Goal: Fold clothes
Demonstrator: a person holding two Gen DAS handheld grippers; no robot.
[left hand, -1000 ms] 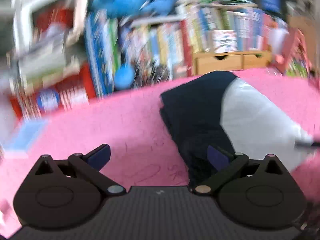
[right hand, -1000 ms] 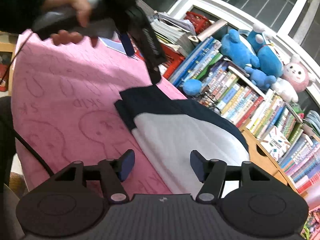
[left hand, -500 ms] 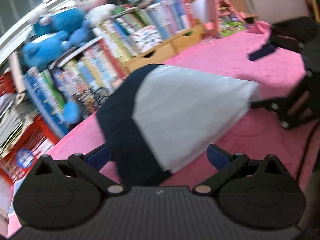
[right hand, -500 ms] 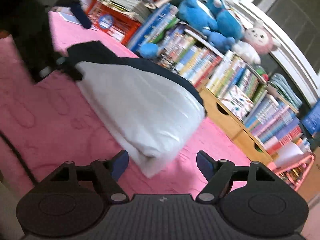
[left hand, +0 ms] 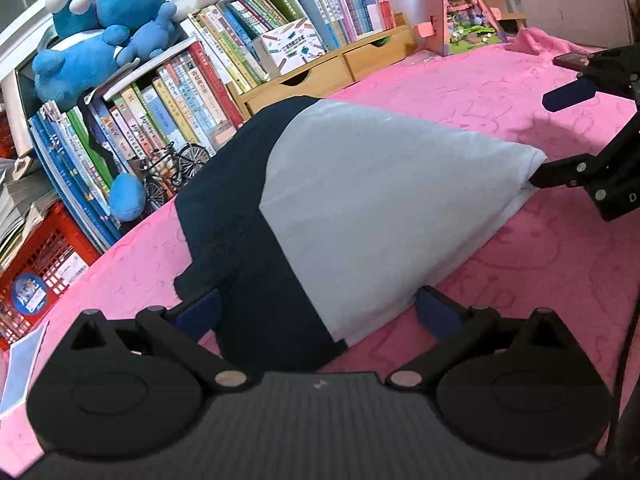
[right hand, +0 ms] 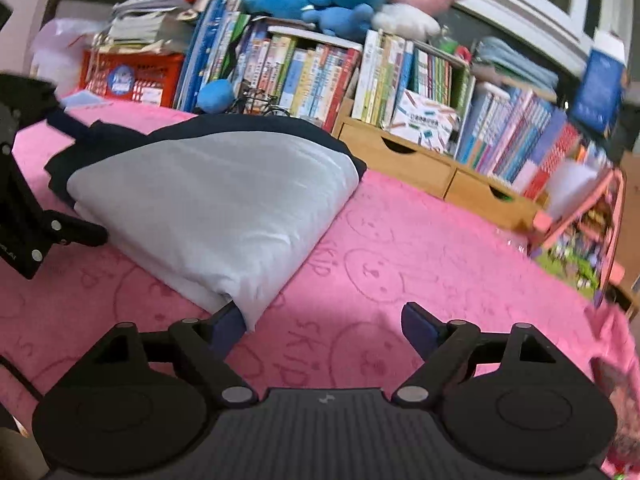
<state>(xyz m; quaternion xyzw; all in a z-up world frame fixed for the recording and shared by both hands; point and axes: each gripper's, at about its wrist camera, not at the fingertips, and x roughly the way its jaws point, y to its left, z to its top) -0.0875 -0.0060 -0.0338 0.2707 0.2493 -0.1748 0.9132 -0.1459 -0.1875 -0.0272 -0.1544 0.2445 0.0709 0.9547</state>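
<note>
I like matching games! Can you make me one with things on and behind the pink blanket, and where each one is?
Things:
1. folded garment
2. pink plush bunny
3. toy bicycle
4. right gripper

Places:
A. on top of the books
B. lying on the pink blanket
C. jaws open, at the garment's white corner
D. standing in front of the books

Pairs: 1-B, 2-A, 3-D, 4-C

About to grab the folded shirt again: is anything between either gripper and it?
Nothing visible. The folded shirt lies alone on the pink blanket, its corners already between the open left gripper and right gripper.
</note>
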